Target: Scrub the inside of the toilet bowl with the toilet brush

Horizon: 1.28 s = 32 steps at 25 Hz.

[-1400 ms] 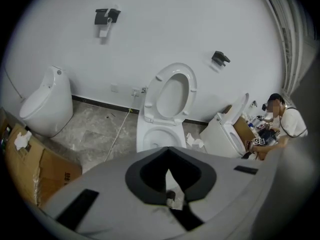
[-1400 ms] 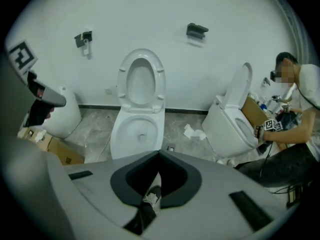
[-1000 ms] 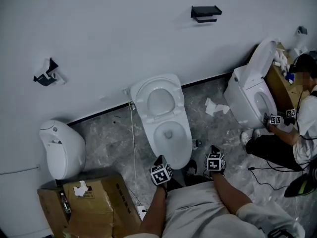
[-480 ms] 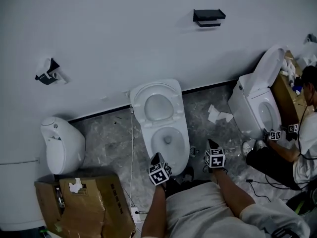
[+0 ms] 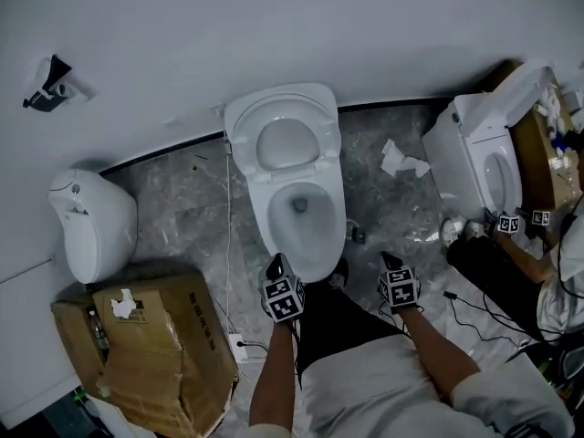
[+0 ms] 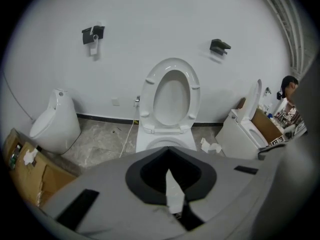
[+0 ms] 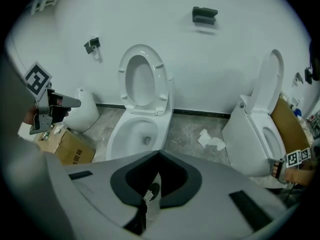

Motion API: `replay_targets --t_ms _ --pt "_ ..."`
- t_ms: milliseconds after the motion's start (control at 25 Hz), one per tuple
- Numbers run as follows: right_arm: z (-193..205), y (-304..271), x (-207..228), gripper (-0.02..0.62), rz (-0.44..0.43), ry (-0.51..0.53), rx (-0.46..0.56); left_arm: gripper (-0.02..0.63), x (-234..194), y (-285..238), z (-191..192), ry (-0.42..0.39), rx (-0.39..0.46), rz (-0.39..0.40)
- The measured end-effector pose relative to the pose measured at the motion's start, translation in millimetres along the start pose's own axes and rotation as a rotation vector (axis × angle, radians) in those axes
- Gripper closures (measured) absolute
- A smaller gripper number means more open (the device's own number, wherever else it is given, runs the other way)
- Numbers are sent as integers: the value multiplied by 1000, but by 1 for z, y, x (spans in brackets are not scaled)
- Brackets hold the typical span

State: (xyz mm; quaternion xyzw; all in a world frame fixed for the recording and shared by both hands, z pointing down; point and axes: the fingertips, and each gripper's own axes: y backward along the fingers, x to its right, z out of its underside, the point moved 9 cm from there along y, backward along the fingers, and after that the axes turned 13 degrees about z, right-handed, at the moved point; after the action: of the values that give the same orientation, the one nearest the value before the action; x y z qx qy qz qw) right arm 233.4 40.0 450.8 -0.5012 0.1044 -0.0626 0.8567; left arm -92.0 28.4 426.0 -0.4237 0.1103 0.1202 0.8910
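A white toilet (image 5: 301, 213) stands against the wall with its seat and lid (image 5: 283, 144) raised and the bowl open. It also shows in the left gripper view (image 6: 167, 96) and the right gripper view (image 7: 135, 131). My left gripper (image 5: 275, 266) hovers at the bowl's near rim, jaws together and empty (image 6: 167, 148). My right gripper (image 5: 391, 261) hangs over the floor right of the bowl, also shut (image 7: 159, 153). A small dark thing with a white label (image 7: 148, 195) shows through its jaw gap. I see no toilet brush that I can identify.
A urinal (image 5: 87, 226) and a torn cardboard box (image 5: 146, 345) are at the left. A white cable (image 5: 228, 235) runs down the floor. Crumpled paper (image 5: 401, 162) lies right of the toilet. A second toilet (image 5: 484, 167) and another person (image 5: 547, 281) with grippers are at the right.
Both grippers have sunk slightly toward the floor in front of the toilet. The head view has swung, so the toilet now sits nearer the middle and less wall shows.
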Motion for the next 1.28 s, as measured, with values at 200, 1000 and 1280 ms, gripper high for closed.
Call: replay_targets --t_ms 200,1000,1280 --pt "12 -18 -18 589 8 -29 -47 580 -20 -13 21 43 -76 16" --pt "60 -107 -40 589 95 -322 -59 580 -35 -99 89 -37 -130 130" --pt "83 -145 -36 565 146 -325 -98 580 -38 -119 119 -46 -163 171"
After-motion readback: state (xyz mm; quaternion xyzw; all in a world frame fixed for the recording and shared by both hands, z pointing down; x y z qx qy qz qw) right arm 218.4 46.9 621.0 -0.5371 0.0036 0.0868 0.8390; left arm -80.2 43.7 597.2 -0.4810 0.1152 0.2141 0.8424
